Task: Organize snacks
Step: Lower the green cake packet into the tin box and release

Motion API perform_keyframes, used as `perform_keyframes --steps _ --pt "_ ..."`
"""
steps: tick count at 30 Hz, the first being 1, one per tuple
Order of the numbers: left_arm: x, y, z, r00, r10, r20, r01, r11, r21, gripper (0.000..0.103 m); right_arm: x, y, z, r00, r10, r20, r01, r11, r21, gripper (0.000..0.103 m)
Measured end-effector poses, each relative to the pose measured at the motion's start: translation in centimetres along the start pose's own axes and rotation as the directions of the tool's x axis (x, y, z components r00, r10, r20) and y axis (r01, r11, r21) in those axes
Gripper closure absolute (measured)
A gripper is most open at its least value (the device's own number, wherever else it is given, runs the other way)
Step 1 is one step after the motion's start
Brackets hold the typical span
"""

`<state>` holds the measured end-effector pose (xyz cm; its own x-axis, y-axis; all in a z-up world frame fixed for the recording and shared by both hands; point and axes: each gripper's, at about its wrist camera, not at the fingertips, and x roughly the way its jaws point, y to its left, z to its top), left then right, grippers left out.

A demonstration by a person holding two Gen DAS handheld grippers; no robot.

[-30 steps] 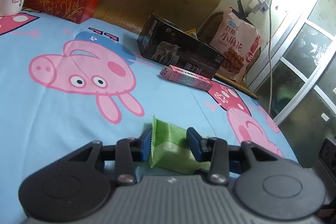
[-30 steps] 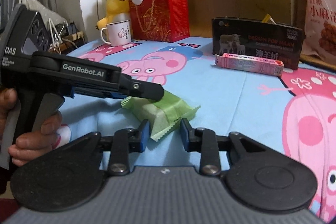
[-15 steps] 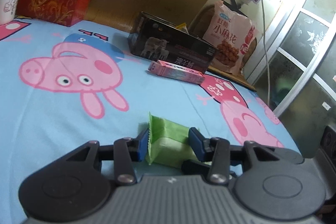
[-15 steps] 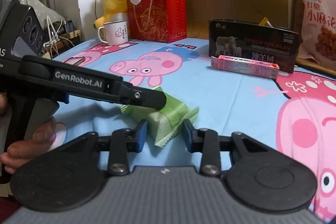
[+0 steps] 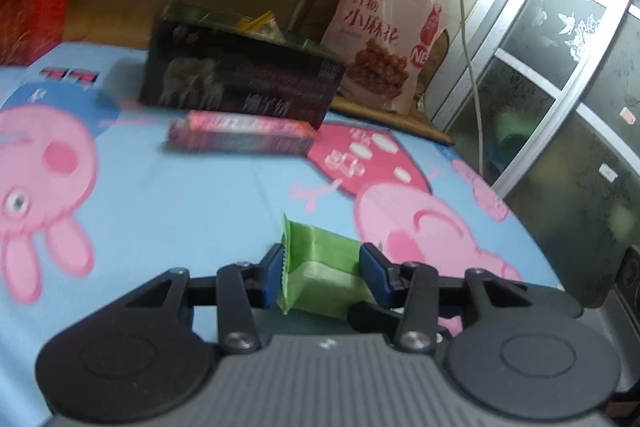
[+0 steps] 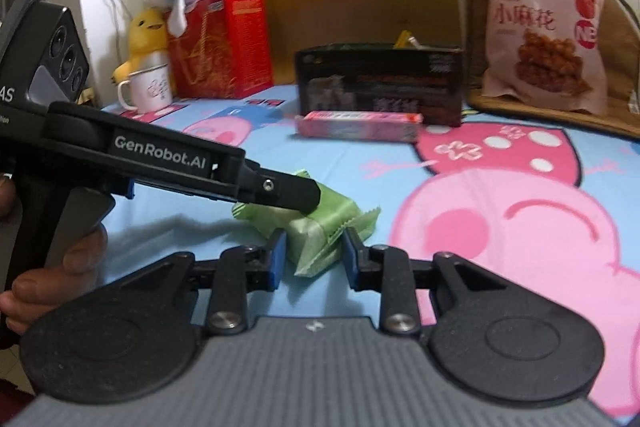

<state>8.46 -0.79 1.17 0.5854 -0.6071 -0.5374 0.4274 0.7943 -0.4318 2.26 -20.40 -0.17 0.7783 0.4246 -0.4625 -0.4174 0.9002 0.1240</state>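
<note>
Left wrist view: the left gripper [image 5: 322, 273] sits low in the frame with its blue pads on either side of a green snack packet [image 5: 320, 273]. The pads press the packet's two sides, so the jaws are narrowly parted and closed on it. Above it in the frame lies a pink slim box [image 5: 240, 133] on the blue cartoon-pig sheet [image 5: 200, 195], just in front of a black box [image 5: 240, 79]. A pink snack bag [image 5: 384, 43] stands upper centre, leaning behind the black box's right end. The picture is somewhat blurred.

Right wrist view: the right gripper [image 6: 314, 253] holds the near end of the same green snack packet [image 6: 316, 227] between its blue pads, jaws narrowly parted and gripping. The left gripper [image 6: 300, 193] reaches in from the left, held by a hand [image 6: 52, 275], its tip over the packet's far end. Upper left stand a red box [image 6: 224, 47], a white mug [image 6: 148, 89] and two plush toys.
</note>
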Motion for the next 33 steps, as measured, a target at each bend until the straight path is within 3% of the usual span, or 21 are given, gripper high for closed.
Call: perform_keyframes --steps 6,13,15,17,18,20,22,24,26,30,33 --pt "0.9 -1.9 5.5 0.996 0.009 0.094 -0.017 0.996 0.084 0.062 0.9 -2.2 4.2 0.993 -0.015 0.116 0.02 0.999 -0.038 0.07" --pt "4.3 -1.3 13.6 0.971 0.076 0.225 -0.101 0.99 0.102 0.061 5.9 -6.0 10.8 0.969 -0.037 0.245 0.055 0.996 -0.066 0.072" --pt "6.4 -0.4 15.3 0.966 0.106 0.235 -0.131 0.987 0.097 0.045 7.9 -6.6 11.8 0.956 -0.076 0.284 0.103 0.991 -0.082 0.07" --pt "8.8 0.4 16.3 0.962 0.172 0.214 -0.194 0.977 0.086 0.04 9.8 -7.5 11.7 0.935 -0.138 0.327 0.167 0.984 -0.064 0.063" --pt "9.4 0.7 16.3 0.96 0.198 0.2 -0.217 0.973 0.078 0.041 10.5 -8.1 11.3 0.933 -0.149 0.327 0.168 0.985 -0.029 0.055" --pt "9.4 1.1 15.9 0.959 0.188 0.211 -0.208 0.975 0.073 0.041 11.0 -9.5 10.0 0.943 -0.144 0.299 0.136 0.99 0.048 0.055" --pt "8.2 1.3 15.0 0.942 0.19 0.275 -0.22 0.972 0.083 0.04 9.8 -9.4 9.8 0.937 -0.126 0.326 0.136 0.991 -0.009 0.054" --pt "7.0 1.6 14.4 0.926 0.205 0.318 -0.241 0.967 0.077 0.035 8.7 -9.5 9.9 0.919 -0.132 0.372 0.139 0.99 0.007 0.053" --pt "5.7 2.2 14.1 0.924 0.215 0.316 -0.242 0.969 0.048 0.035 7.8 -10.1 10.0 0.908 -0.12 0.401 0.111 0.993 0.046 0.051" --pt "2.0 4.3 12.3 0.926 0.236 0.294 -0.236 0.971 -0.037 0.029 6.7 -11.7 10.3 0.878 -0.184 0.441 0.137 0.981 0.136 0.05" --pt "-0.3 6.5 10.4 0.922 0.276 0.27 -0.252 0.96 -0.12 0.027 5.9 -14.0 10.4 0.869 -0.235 0.435 0.131 0.958 0.257 0.05"
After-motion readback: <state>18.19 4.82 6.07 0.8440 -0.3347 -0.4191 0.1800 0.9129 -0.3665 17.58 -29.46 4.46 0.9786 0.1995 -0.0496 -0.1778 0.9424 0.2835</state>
